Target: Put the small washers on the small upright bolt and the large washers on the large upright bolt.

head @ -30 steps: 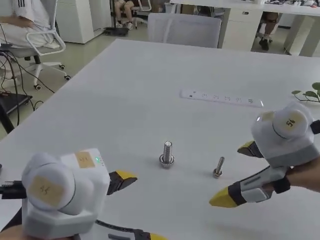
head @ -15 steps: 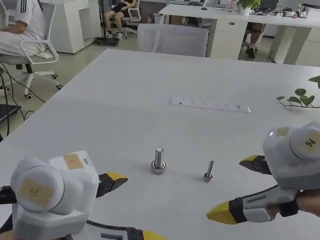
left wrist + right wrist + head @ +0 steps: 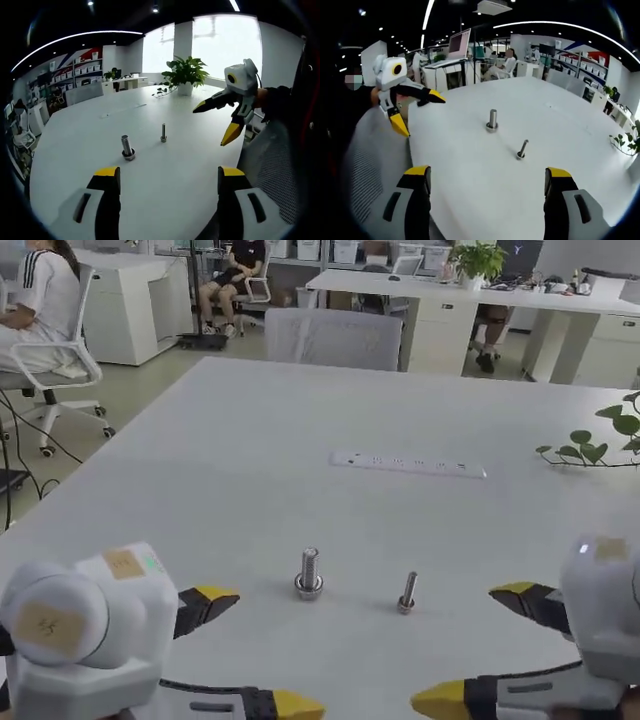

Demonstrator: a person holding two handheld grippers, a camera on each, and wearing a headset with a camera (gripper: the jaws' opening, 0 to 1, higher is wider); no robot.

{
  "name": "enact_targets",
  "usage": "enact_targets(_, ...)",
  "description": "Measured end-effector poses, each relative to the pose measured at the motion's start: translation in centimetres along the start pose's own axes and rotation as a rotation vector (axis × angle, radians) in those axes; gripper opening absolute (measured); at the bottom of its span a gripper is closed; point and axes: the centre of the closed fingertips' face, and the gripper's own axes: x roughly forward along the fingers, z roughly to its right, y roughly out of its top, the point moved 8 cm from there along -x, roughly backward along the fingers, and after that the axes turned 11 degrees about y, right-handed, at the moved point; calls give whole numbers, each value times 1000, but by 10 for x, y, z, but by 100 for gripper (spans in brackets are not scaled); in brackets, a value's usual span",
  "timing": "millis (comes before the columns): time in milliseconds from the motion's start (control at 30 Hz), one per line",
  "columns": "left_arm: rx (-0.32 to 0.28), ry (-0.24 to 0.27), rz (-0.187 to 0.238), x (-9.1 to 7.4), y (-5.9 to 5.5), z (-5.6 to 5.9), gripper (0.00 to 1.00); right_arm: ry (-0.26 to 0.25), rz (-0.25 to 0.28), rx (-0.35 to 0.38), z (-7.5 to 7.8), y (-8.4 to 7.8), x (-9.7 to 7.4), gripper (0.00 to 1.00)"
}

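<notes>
Large bolt upright, ring at base, probably washers; small bolt just right. Left gripper, right gripper nearer than it, jaws spread, empty: likely standing clear.

You get bright, even light on the counter, shadows soft. Your fisheye gripper views bend at the edges, and the window blows out.
</notes>
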Motion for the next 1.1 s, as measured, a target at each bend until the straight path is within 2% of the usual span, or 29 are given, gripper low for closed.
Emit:
enact_targets(133, -4, 12, 5, -2, 1, -2, 80, -30, 19, 12, -1, -3, -1, 96)
enact_targets(233, -9, 21, 8, -5, 3, -4, 80, -62, 64, 17, -2, -1, -2, 96)
enact_targets(333, -14, 45, -3, -5, 2, -7, 82, -70, 86, 32, -3, 1, 0, 96)
enact_targets(400, -28, 35, -12, -4, 0, -7, 82, -73, 85, 25, -4, 1, 2, 96)
enact_targets(467, -19, 47, -29, -2, -3, -8, 82, -87, 82, 15, -4, 1, 4, 95)
enact_targets(533, -29, 58, -32, -1, -3, -9, 82, -85, 83, 27, -4, 0, 6, 95)
enact_targets(700, -49, 73, -71, 4, -10, -15, 82, -99, 79, 45, -2, -5, 9, 95)
enact_targets(900, -36, 58, -84, 9, -11, -14, 82, -98, 80, 60, -1, -8, 12, 95)
enact_targets(1100, -45, 65, -94, 10, -13, -16, 82, -100, 76, 72, 1, -11, 13, 95)
